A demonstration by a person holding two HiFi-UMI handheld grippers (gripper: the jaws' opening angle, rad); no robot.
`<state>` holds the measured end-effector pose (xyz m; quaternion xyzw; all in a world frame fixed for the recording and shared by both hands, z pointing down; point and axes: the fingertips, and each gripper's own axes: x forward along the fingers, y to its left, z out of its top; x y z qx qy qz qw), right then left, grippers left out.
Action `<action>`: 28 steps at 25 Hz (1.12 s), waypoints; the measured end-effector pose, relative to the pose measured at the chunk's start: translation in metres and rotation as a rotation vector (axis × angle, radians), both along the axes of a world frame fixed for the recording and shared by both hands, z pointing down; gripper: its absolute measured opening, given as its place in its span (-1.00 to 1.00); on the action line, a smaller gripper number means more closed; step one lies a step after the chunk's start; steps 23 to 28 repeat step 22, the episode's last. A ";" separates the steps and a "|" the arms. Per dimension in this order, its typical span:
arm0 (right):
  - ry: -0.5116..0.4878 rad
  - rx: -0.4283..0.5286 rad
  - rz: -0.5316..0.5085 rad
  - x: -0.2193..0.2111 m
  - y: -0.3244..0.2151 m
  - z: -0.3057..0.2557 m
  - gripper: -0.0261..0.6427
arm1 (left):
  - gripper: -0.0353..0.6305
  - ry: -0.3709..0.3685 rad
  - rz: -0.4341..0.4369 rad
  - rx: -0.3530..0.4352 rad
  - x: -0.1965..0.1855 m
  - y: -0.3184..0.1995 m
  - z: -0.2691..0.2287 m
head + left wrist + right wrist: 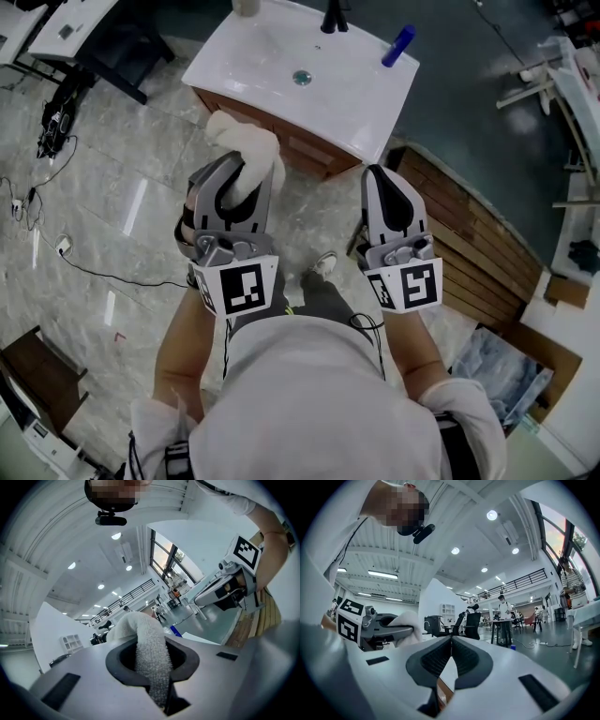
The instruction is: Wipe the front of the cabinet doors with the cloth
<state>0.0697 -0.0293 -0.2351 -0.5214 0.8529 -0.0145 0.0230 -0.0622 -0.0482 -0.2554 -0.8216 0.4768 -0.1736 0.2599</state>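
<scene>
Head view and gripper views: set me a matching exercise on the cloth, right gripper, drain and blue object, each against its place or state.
1. cloth
2. right gripper
3. drain
4. blue object

A. shut on nothing
B. on the sink top, near its far right corner in the head view
C. clamped in the left gripper
D. middle of the sink top

Pairs: 1-C, 2-A, 3-D, 4-B
</scene>
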 end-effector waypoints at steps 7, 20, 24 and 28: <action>0.002 0.005 0.015 0.002 0.006 -0.009 -0.81 | -0.68 0.002 -0.010 -0.002 -0.004 0.005 -0.008; 0.008 0.041 0.043 0.015 0.021 -0.035 -0.81 | -0.68 -0.001 -0.009 0.025 0.000 0.018 -0.032; 0.008 0.043 0.043 0.015 0.023 -0.036 -0.81 | -0.68 -0.008 -0.008 0.027 0.001 0.020 -0.034; 0.008 0.043 0.043 0.015 0.023 -0.036 -0.81 | -0.68 -0.008 -0.008 0.027 0.001 0.020 -0.034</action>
